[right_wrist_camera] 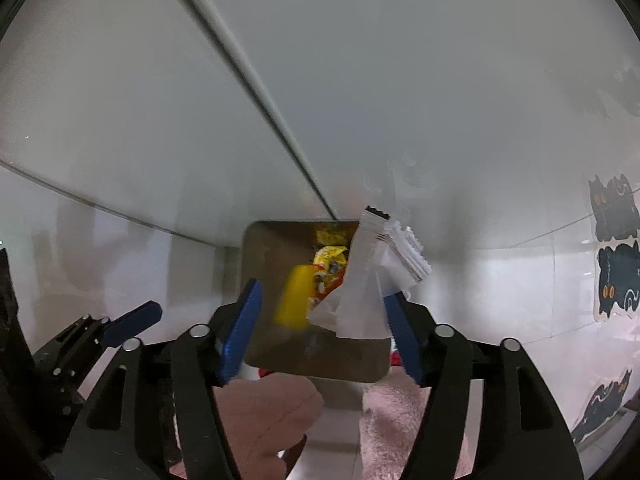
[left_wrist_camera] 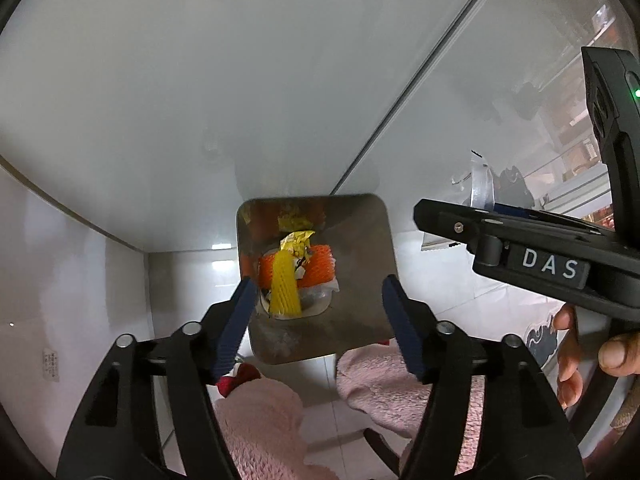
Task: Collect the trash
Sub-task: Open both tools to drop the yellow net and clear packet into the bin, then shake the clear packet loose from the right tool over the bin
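White desk (left_wrist_camera: 160, 100) fills most of both views, seam line running diagonally across it. Below its edge, tiled floor (left_wrist_camera: 332, 412) with pink fuzzy slippers (left_wrist_camera: 260, 420).

Metal bin (left_wrist_camera: 360, 280) sits open-topped under the desk edge, square with rounded corners, seen from straight above. Inside: orange foam net (left_wrist_camera: 320, 264), yellow foam net (left_wrist_camera: 285, 288) lying on it with its long axis running near-to-far, crumpled yellow wrapper (left_wrist_camera: 296, 240) at the far end.

Left gripper (left_wrist_camera: 320, 320) open, empty, fingers straddling the bin mouth from above.

Right gripper (right_wrist_camera: 320, 320) open too, spread wide. White wrapper (right_wrist_camera: 368, 280) is above the bin's right side, touching or just beside the right finger (right_wrist_camera: 404, 340); can't tell if it's loose. Long axis roughly upright in right view, serrated end pointing up and away, torn end toward the gripper. It hides the bin's right rim.

Cat stickers (right_wrist_camera: 614, 248) on the right wall.
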